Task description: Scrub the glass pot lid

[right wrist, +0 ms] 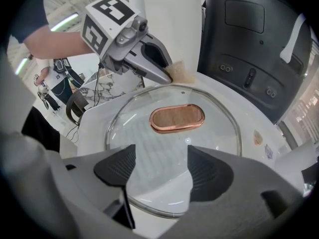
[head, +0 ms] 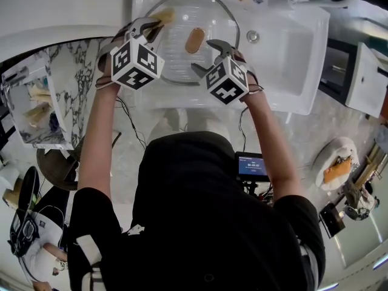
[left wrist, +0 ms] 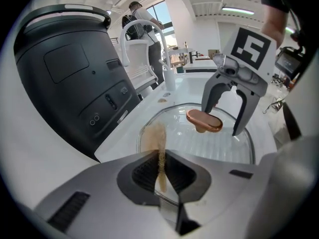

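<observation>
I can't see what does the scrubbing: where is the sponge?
The tan sponge is pinched in the left gripper, at the glass lid's far left edge in the head view, away from the copper-coloured knob.

A kitchen mock-up w/in an open lab/office hall is being indicated: white sink [head: 291, 47], tap [left wrist: 123, 49], marble counter [head: 76, 77], ceiling strip lights [left wrist: 238, 9].

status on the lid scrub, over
Left gripper shut on sponge, at the lid's rim. Right gripper open, empty, over the lid. Glass lid flat in sink, handle up. Nothing in the way.
</observation>
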### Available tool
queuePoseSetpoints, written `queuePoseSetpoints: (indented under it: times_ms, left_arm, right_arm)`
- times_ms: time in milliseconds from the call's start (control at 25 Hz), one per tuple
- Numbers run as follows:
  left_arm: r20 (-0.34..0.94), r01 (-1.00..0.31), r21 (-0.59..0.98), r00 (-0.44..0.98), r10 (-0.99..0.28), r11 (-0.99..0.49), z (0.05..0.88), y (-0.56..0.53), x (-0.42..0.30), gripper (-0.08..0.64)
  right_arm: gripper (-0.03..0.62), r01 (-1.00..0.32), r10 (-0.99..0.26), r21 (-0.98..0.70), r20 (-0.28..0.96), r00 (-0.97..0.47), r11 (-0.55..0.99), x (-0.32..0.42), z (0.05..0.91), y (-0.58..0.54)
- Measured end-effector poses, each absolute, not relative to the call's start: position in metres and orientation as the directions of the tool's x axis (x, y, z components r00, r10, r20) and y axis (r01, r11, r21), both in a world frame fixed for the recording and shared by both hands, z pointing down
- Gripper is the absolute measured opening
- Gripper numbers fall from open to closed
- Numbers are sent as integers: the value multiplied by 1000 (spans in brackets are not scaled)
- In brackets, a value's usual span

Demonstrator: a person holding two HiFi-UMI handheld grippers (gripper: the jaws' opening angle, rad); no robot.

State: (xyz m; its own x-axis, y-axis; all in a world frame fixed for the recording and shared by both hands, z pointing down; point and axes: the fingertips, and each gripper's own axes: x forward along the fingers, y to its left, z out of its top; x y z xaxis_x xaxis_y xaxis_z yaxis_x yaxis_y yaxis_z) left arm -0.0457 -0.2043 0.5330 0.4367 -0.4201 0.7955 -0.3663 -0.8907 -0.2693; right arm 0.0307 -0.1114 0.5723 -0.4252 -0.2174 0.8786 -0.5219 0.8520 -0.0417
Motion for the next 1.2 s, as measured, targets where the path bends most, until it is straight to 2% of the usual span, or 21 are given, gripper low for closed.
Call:
queuePoseSetpoints:
  times_ms: [680, 1200]
  left_arm:
    - [861, -262, -220, 400, -313, -940, 556, -188, -46, 17]
    - [878, -278, -175, 391, -278, -944, 559, -161, -55, 17]
  right_arm:
    - [310, -507, -204, -44, 883, -422, 861, 31, 572, -110]
    - [310, -507, -205, -41, 884, -420, 861, 31, 573, -110]
